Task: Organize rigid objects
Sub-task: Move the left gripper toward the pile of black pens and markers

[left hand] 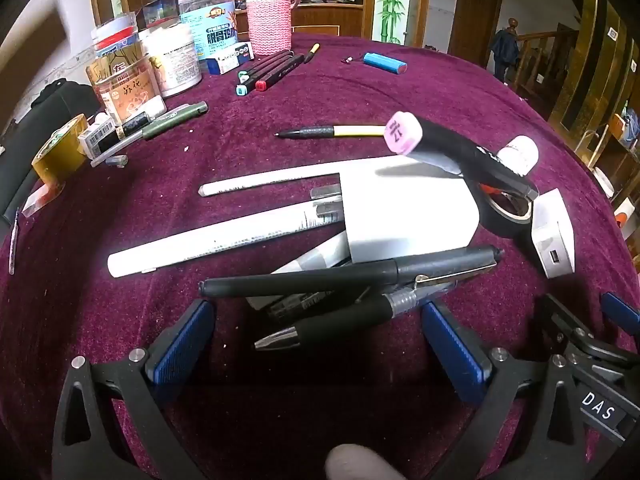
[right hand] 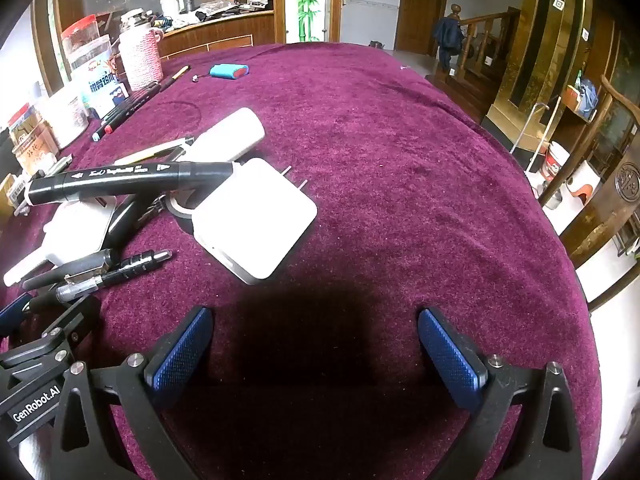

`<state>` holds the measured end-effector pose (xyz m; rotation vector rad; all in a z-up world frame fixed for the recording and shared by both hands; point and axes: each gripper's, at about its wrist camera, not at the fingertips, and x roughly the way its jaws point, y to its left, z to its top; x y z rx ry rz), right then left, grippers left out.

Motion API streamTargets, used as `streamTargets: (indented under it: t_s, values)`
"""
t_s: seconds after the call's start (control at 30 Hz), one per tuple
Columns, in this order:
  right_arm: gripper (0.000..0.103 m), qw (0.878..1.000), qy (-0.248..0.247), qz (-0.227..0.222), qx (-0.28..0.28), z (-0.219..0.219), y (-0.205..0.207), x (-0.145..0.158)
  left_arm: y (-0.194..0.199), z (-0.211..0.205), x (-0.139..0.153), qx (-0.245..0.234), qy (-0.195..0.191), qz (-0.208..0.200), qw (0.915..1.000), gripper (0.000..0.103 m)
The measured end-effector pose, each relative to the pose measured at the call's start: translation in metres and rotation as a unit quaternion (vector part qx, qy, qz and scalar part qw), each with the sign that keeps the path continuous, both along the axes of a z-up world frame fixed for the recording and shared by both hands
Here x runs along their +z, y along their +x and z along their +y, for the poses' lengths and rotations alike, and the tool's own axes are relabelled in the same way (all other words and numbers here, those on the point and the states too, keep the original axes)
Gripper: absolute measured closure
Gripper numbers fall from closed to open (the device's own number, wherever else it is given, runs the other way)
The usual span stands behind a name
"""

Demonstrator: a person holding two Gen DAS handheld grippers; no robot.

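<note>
The left gripper [left hand: 320, 344] was held with its jaws spread fully wide and nothing gripped, its blue pads [left hand: 182, 344] hovering over the maroon tablecloth [left hand: 400, 80] just short of a pile of stationery. The white box [left hand: 404, 216] in that pile is taken here as the landmark. Nearest the left gripper, on the near side of the white box, a black gel pen [left hand: 336, 326] was seen lying with its tip between the open pads, and a longer black pen [left hand: 352, 274] lay crossed over it. To the left of the white box, two white pens [left hand: 224, 240] projected outward, seemingly from under it. A black marker with a pink cap [left hand: 436, 140] was propped across the top of the white box, resting on a roll of black tape [left hand: 508, 216] at the box's right. Just right of the tape a white charger [left hand: 554, 236] was found. Beyond the white box a yellow-and-black pen [left hand: 332, 132] lay alone; farther still, a group of black markers [left hand: 268, 72] and a blue battery pack [left hand: 386, 63] were seen, with jars and a pink knit-covered flask [left hand: 269, 20] at the far left edge. The right gripper [right hand: 316, 356] was likewise held fully open and empty, over bare cloth to the right of the pile, with the white charger [right hand: 256, 220] lying just ahead and to its left.
</note>
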<state>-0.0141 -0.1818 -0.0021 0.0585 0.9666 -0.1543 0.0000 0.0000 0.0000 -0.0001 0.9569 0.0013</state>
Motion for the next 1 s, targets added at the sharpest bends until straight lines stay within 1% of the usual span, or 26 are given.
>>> streamTargets:
  t_s: [1.0]
  values:
    - [0.001,1.000,0.000,0.001,0.000,-0.0006,0.0002,-0.0006,-0.0023,0.0011,-0.0026,0.000,-0.001,0.000,1.0000,0.000]
